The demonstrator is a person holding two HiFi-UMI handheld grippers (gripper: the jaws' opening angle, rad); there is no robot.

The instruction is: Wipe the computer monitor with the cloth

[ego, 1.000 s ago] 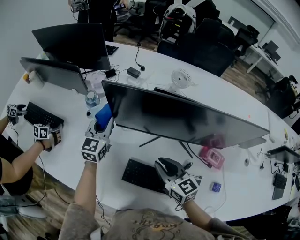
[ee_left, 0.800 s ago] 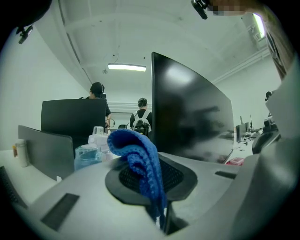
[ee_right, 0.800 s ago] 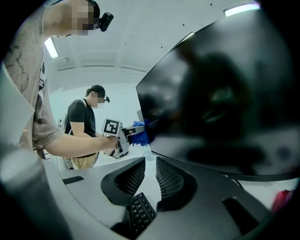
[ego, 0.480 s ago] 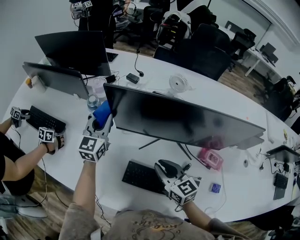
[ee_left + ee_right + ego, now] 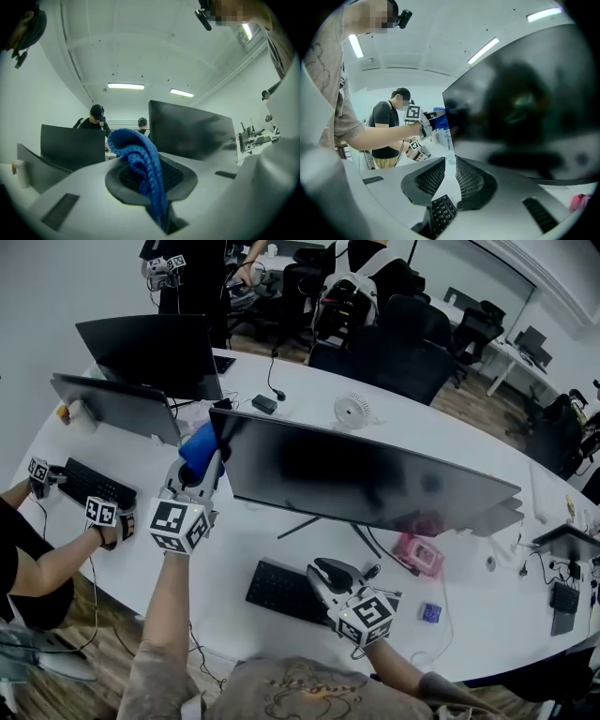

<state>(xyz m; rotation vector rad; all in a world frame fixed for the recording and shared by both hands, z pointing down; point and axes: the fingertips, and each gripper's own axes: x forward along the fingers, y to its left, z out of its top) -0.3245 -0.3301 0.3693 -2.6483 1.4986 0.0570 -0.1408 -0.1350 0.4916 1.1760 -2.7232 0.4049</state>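
The wide dark monitor (image 5: pixel 366 474) stands mid-table on a thin-legged stand. My left gripper (image 5: pixel 200 463) is raised at its left edge, shut on a blue knitted cloth (image 5: pixel 198 446) that touches or nearly touches the screen's upper left corner. In the left gripper view the cloth (image 5: pixel 140 161) bulges up between the shut jaws of the left gripper (image 5: pixel 157 197), with the monitor (image 5: pixel 192 131) just to the right. My right gripper (image 5: pixel 330 571) hovers low over the black keyboard (image 5: pixel 281 589), below the screen. Its jaws stand a narrow gap apart with nothing between them, as the right gripper (image 5: pixel 449 180) view shows.
Another person (image 5: pixel 37 559) at the left works with two marker-cubed grippers by a second keyboard (image 5: pixel 89 486). Two more monitors (image 5: pixel 150 343) stand at the back left. A small white fan (image 5: pixel 352 411), a pink object (image 5: pixel 419 554) and a small blue item (image 5: pixel 431 613) lie nearby.
My left gripper has lifted the blue cloth up and farther back along the monitor's left edge. The right gripper has stayed over the keyboard.
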